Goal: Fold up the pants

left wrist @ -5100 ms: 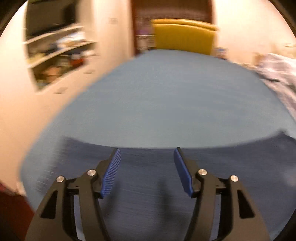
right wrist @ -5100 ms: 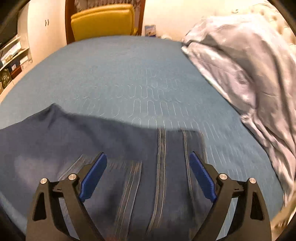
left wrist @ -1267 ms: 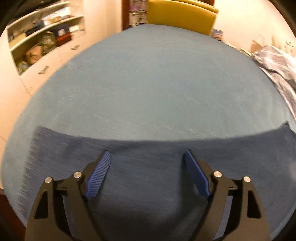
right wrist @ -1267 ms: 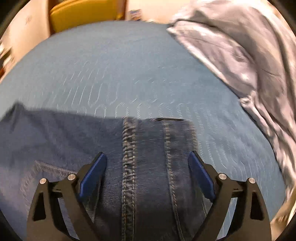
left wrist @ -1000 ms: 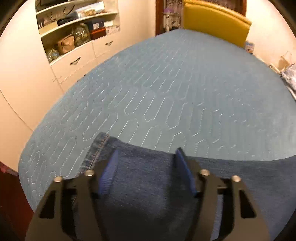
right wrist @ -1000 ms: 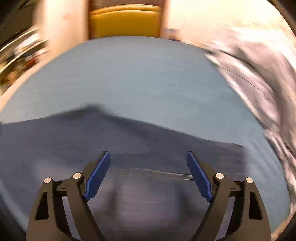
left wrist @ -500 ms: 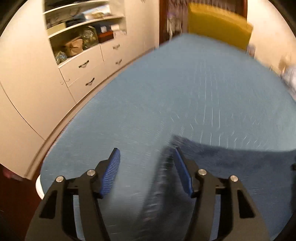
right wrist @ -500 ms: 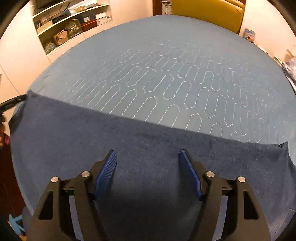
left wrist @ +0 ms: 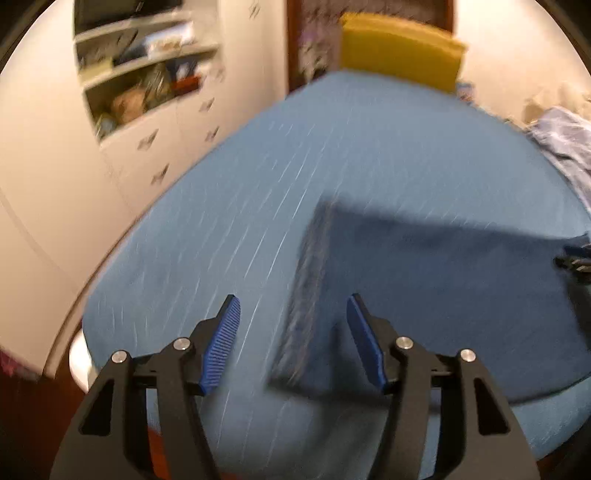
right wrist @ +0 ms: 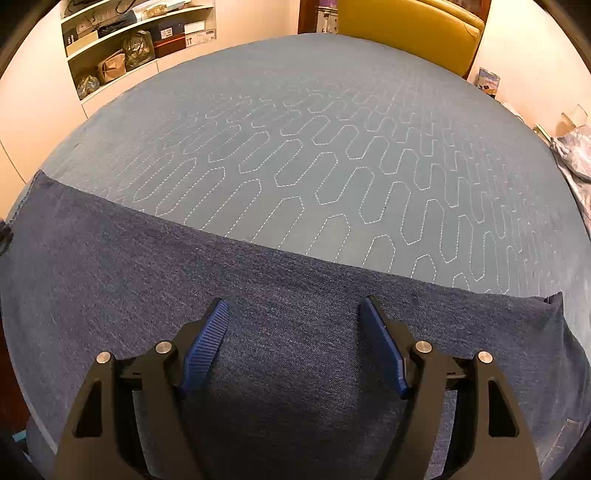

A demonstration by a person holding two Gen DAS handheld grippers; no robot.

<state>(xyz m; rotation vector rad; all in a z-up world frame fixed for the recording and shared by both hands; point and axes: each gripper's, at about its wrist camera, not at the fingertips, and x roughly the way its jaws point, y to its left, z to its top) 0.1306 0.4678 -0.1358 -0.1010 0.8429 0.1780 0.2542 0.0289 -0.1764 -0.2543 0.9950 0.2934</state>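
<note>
A bed (right wrist: 332, 122) covered in a blue quilted spread fills most of both views, its stitched pattern sharp in the right wrist view and streaked by motion blur in the left wrist view (left wrist: 258, 206).

The pants (right wrist: 258, 295), dark blue denim, lie flat on the spread as a wide band across the lower half of the right wrist view, running from 9 o'clock to 4 o'clock. In the left wrist view the pants (left wrist: 443, 280) occupy the area from centre toward 3 o'clock, with one short edge running from centre down toward 6 o'clock.

A white shelf unit (left wrist: 147, 74) with drawers stands at 10 to 11 o'clock in the left wrist view. A yellow chair (right wrist: 406, 22) stands beyond the far edge of the bed at 12 to 1 o'clock. A pale crumpled blanket (left wrist: 561, 144) lies at 2 o'clock.

The right gripper (right wrist: 295, 336) is above the denim, jaws spread apart with nothing between them. The left gripper (left wrist: 293, 332) is over the short edge of the pants, jaws likewise parted and empty. A dark part of the right gripper (left wrist: 572, 258) shows at 3 o'clock in the left wrist view.
</note>
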